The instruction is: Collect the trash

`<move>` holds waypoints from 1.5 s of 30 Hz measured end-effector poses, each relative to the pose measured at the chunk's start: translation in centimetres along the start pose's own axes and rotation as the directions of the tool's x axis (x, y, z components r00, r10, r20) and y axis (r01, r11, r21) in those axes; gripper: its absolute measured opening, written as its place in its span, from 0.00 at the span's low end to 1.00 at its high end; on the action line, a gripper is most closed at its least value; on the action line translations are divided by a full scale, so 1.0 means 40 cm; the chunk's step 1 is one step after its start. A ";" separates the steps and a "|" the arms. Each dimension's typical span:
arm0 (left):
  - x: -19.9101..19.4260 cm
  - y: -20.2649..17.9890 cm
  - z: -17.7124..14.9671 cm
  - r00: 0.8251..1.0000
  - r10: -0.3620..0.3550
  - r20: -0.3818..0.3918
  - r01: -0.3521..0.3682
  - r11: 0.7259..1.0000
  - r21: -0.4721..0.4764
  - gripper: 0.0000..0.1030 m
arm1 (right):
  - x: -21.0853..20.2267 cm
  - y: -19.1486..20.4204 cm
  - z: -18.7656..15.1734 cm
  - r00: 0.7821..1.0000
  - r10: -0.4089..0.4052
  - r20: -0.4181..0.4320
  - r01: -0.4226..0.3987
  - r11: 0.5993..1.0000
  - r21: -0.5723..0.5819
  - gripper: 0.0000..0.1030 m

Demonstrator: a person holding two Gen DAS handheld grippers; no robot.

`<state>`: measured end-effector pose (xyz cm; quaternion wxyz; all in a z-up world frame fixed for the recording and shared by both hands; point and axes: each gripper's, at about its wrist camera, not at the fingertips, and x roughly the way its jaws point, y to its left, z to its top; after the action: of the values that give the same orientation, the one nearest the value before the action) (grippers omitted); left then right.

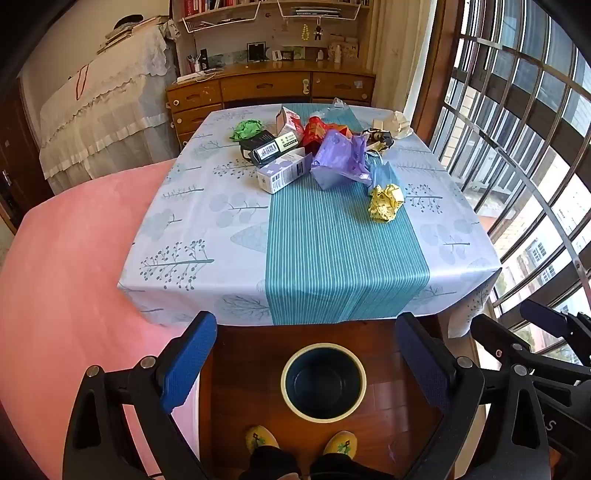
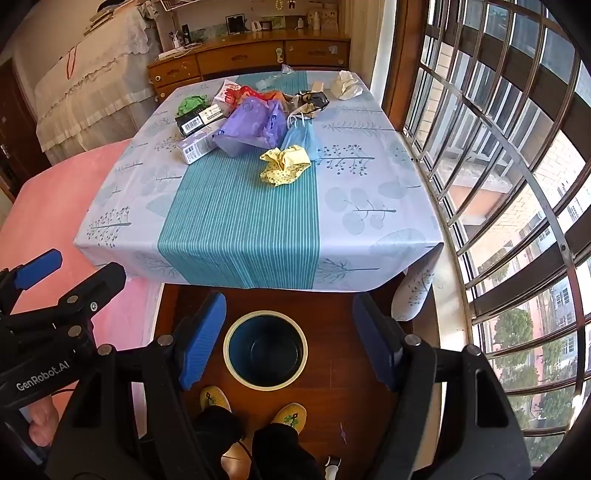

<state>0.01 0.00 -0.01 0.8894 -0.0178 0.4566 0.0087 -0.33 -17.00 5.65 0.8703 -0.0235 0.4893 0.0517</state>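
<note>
Both my left hand-held gripper (image 1: 306, 369) and right hand-held gripper (image 2: 290, 339) gape wide and empty above the bin (image 1: 323, 382) on the floor at six o'clock. The trash pile (image 1: 314, 151) sits on the table (image 1: 184, 221) toward twelve. Only the right view shows my fingers (image 2: 40, 424); only the left shows the bookshelf (image 1: 266, 9).

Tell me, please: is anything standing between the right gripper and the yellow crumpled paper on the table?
Nothing visible does. The right gripper is open and empty above the bin on the floor, and only bare tablecloth lies between the table's near edge and the yellow crumpled paper.
</note>
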 end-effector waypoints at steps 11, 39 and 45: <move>-0.002 -0.001 -0.002 1.000 0.000 -0.006 0.000 1.000 -0.002 0.95 | 0.011 0.003 0.009 1.000 0.006 -0.008 -0.006 1.000 0.003 0.68; 0.000 -0.010 -0.008 1.000 -0.008 -0.012 0.008 1.000 0.001 0.88 | 0.021 0.006 0.011 1.000 0.004 -0.007 -0.004 1.000 0.002 0.68; 0.000 -0.010 -0.009 1.000 -0.007 -0.013 0.007 1.000 0.002 0.88 | 0.028 0.006 0.014 1.000 0.002 -0.008 -0.002 1.000 0.001 0.68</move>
<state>-0.24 -0.43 -0.21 0.8865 -0.0187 0.4623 0.0050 0.70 -16.64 5.00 0.8683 -0.0227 0.4927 0.0524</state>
